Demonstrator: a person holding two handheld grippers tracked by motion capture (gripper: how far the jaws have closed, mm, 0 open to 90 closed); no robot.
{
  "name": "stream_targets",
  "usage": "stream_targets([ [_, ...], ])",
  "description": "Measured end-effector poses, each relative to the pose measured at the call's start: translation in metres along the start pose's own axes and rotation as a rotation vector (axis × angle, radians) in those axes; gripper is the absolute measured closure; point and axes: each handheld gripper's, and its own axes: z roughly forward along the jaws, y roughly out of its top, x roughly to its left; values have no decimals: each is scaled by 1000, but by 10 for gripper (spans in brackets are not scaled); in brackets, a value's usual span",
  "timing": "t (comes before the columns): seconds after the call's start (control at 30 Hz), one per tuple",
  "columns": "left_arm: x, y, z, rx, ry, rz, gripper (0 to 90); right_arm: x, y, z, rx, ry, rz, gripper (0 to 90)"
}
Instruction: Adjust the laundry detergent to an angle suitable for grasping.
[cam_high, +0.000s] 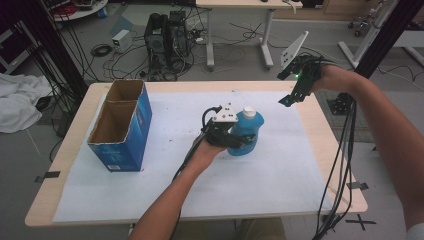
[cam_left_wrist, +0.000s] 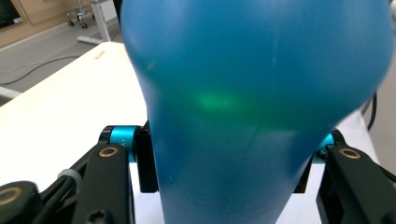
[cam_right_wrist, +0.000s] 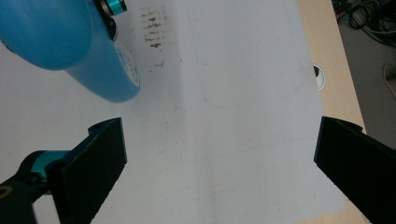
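A blue bottle (cam_high: 248, 131) with a white cap stands upright near the middle of the table. My left gripper (cam_high: 240, 142) is shut on its lower body from the near-left side. In the left gripper view the bottle (cam_left_wrist: 252, 93) bulges wide between the two jaws of the left gripper (cam_left_wrist: 229, 177), which press its narrower part. My right gripper (cam_high: 283, 89) hangs open in the air over the back right of the table, apart from the bottle. In the right gripper view the right gripper (cam_right_wrist: 219, 158) has its jaws wide apart over the white sheet, with the bottle (cam_right_wrist: 70, 46) at upper left.
An open blue cardboard box (cam_high: 120, 125) with two compartments stands at the table's left. A white sheet (cam_high: 280, 180) covers most of the wooden table (cam_high: 340, 150). Cables trail off the table's right edge. A computer tower (cam_high: 165, 40) and wires sit on the floor behind.
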Motion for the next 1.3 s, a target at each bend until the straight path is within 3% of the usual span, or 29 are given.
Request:
stream_targets([
  [0.2,16,-6,-16,-1,-82,-22,444,4,3,-2,3,-3,-1,14],
  [0.3,19,-9,-21,2,-113,-10,444,5,3,-2,8,-10,-10,14],
  [0.43,21,-12,-25,19,-174,44,444,6,6,-1,8,-7,-14,14],
  [0.5,20,-14,-24,14,-208,21,445,8,7,-1,13,-7,-12,14],
  [0.63,22,-19,-20,30,-249,40,444,8,8,0,20,-7,-12,14],
  [1.03,18,-28,-11,30,-314,82,446,10,10,1,27,-7,-11,14],
  [1.17,14,-32,-6,61,-327,80,445,10,11,1,27,-4,-17,14],
  [1.27,13,-36,-5,64,-321,81,445,10,11,2,28,-5,-16,14],
  [1.3,12,-37,-4,55,-321,64,445,10,12,2,33,-2,-16,14],
])
